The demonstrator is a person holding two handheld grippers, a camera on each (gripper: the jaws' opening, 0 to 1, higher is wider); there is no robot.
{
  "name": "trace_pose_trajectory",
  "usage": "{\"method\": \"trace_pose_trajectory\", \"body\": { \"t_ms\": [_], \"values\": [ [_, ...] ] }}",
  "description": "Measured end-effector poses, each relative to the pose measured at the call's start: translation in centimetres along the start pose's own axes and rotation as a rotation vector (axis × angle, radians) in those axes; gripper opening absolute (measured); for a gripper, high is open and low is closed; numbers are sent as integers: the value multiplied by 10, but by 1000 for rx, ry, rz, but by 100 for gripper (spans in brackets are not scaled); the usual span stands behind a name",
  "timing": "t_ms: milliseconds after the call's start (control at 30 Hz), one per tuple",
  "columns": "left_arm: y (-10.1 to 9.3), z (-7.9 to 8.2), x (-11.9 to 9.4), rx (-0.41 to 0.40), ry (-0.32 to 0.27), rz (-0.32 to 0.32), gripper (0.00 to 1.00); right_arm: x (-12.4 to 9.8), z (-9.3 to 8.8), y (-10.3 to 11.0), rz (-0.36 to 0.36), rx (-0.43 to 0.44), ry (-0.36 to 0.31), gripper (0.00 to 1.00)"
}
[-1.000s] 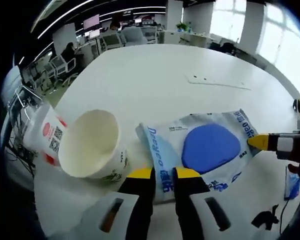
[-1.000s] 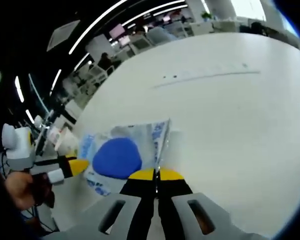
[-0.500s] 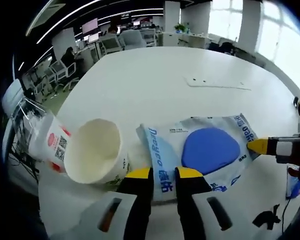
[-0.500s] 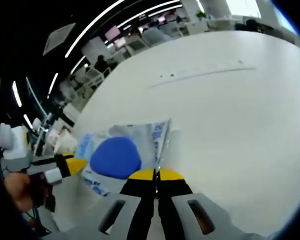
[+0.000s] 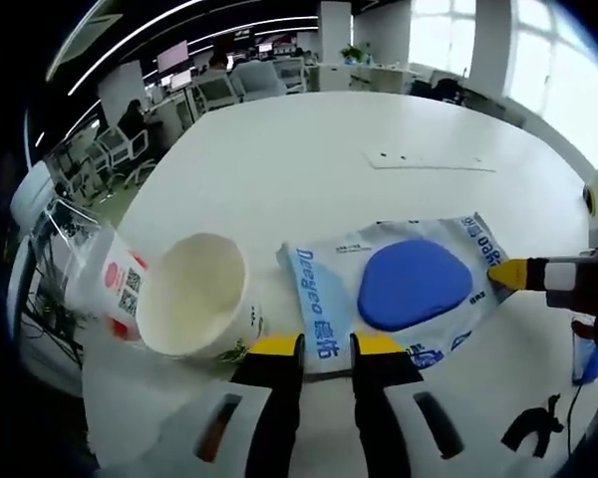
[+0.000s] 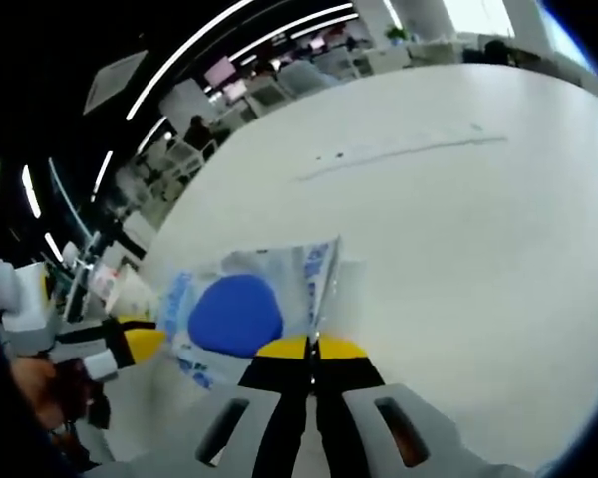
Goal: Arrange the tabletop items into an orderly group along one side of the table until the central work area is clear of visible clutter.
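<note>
1. Both tongs, left (image 5: pixel 317 346) and right (image 6: pixel 312 349), are clamped on opposite edges of the blue-and-white packet (image 5: pixel 399 289), carrying it.
2. Next, set it beside the paper cup (image 5: pixel 194 296), just left of the left tongs, at the surface (image 5: pixel 309 149) edge.

My left gripper (image 5: pixel 326 345) pokes up from the bottom middle of the left gripper view. Its two yellow tips stand a little apart, with the edge of a bag between them. My right gripper (image 6: pixel 311 348) comes up from the bottom middle of the right gripper view. Its tips are pressed tight together. My hand (image 6: pixel 50 390) shows at the lower left of the right gripper view, holding the left gripper.
</note>
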State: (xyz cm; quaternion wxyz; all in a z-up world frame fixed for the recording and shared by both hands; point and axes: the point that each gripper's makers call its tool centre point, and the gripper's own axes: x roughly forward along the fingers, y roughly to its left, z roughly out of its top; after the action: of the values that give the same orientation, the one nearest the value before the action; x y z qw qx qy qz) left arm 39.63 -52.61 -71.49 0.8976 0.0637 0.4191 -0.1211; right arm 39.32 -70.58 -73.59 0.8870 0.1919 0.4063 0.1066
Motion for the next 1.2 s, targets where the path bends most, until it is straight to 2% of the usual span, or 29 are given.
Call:
{"method": "trace_pose_trajectory", "body": {
  "t_ms": [200,367,467,500,533,567,633,733,800,900,1100,1200],
  "values": [
    [1,1,0,6,-9,-9,16,0,4,1,20,0,-5,1],
    [-2,3,-5,7,-22,-13,16,-3,12,3,23,-26,-34,15],
    [-3,2,-6,8,-23,-17,17,-7,15,5,23,-41,-47,20],
    [-3,2,-7,8,-22,-15,18,-9,16,5,25,-51,-55,22],
    [-3,1,-8,6,-22,-15,18,-11,22,1,9,-61,-94,25],
    [-3,1,-9,1,-26,-18,19,-13,22,0,1,-59,-97,27],
    [-4,0,-11,2,-31,-22,19,-17,19,-4,-6,-51,-80,31],
    [-6,-2,-15,-12,-39,-34,21,-22,17,-9,-11,-57,-91,35],
    [-11,-3,-15,7,-59,-70,26,-27,17,-10,-4,-50,-104,39],
    [-10,-9,-20,7,-70,-76,31,-33,10,-13,-9,-61,-89,46],
    [-8,-17,-30,-25,-123,-100,35,-47,1,-24,-22,-57,-105,51],
    [-8,-19,-36,-47,-145,-117,37,-51,-7,-26,-21,-52,-82,53]
  ]
}}
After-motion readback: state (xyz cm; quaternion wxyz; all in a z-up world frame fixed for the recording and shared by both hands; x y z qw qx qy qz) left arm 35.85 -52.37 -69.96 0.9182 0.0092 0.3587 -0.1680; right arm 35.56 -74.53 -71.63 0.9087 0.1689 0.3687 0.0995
